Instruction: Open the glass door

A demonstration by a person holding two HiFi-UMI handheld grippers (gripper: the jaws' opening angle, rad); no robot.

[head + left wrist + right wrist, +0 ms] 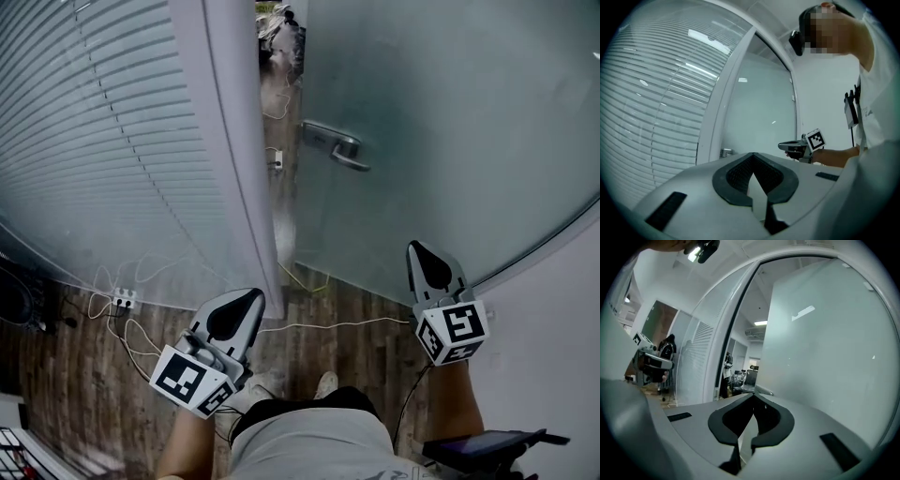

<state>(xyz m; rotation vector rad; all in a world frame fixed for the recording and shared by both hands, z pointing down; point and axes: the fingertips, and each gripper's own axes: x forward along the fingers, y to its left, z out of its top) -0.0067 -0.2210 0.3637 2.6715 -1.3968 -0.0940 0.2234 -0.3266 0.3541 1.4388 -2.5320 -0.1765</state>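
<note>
Two grippers showed in the lower part of the head view, and neither was on the door. The left gripper (253, 296) sat at lower left with its jaws pressed together on nothing, tip toward the foot of the white frame post (234, 141). The right gripper (417, 248) sat at lower right, its jaws likewise together and empty. Its tip lay over the bottom of the pane in that view; whether it touched could not be told.

The glass door (450, 122), a frosted pane, filled the upper right of the frame. Its metal handle (336, 146) stood near the top centre, well apart from both grippers. Between the door's edge and the post ran a narrow gap (284, 202), through which wooden floor (347, 328) and a white cable (323, 325) continued. In the right gripper view the same gap showed a room with chairs beyond. Slatted blinds (103, 141) covered the panel at left.

Judging by this, the latch was free and the door stood ajar, so the task was begun but not finished. What was left, it seemed, was to swing the pane wider, either from the handle or from its free edge.
</note>
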